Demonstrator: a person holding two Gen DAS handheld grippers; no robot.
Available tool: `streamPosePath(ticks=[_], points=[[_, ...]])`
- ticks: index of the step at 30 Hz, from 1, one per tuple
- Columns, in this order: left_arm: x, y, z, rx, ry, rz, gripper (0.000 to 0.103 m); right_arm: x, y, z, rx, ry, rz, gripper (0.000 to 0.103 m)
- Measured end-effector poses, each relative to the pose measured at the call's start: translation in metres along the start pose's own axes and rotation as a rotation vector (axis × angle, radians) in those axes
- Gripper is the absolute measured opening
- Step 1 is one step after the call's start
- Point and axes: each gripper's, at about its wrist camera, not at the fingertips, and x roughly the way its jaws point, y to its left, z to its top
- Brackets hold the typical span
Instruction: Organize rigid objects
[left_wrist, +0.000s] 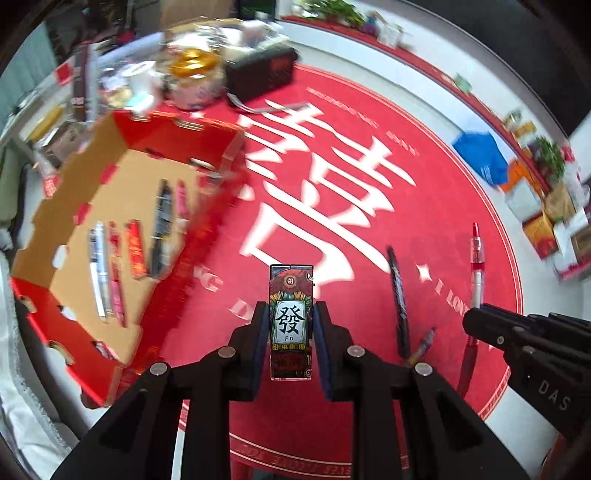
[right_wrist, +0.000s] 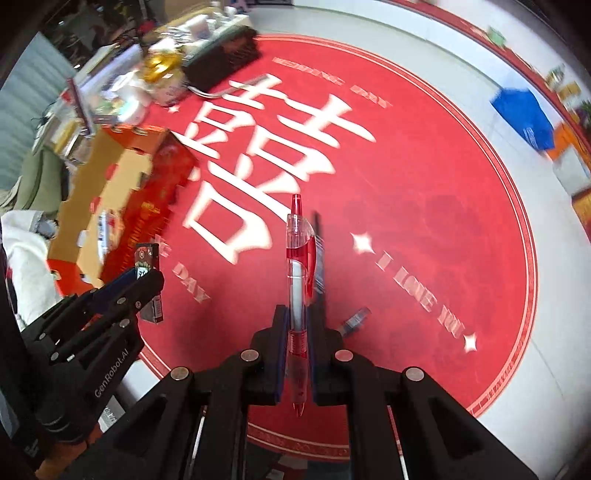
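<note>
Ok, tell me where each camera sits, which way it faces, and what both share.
Left wrist: on the left hand-held gripper, looking steeply down at the round red mat; its jaws clamp a decorated rectangular lighter.
Right wrist: on the right hand-held gripper, facing down; its jaws clamp a red-and-clear pen.
Shared: the mat, the open red cardboard box, each other's gripper.

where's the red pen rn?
Clamped in the right gripper, the red pen is lifted over the red round mat, right of the cardboard box.

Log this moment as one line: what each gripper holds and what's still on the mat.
left gripper: shut on printed rectangular lighter | right gripper: shut on red clear pen | round red mat: black pen left
</note>
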Motion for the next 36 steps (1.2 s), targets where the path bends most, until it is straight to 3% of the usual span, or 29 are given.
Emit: streamPosePath(ticks=[10,22,28,36], points=[[-0.024,0.089,0.019,-0.173,-0.080,0.088,0.025,0.002,0.100,0.045,-0.179,-0.053,0.079,0.011],[-0.026,0.181,0.031,-0.326,-0.097,0.210,0.025,0.008,0.211,0.072,-0.361,-0.081,0.160,0.011],[-0.022,0.204,0.031,-0.356,-0.081,0.236,0.025,0.018,0.242,0.074,-0.403,-0.067,0.179,0.011],[-0.006,0.211,0.034,-0.369,-0.050,0.230,0.025,0.031,0.248,0.083,-0.412,-0.056,0.160,0.011]])
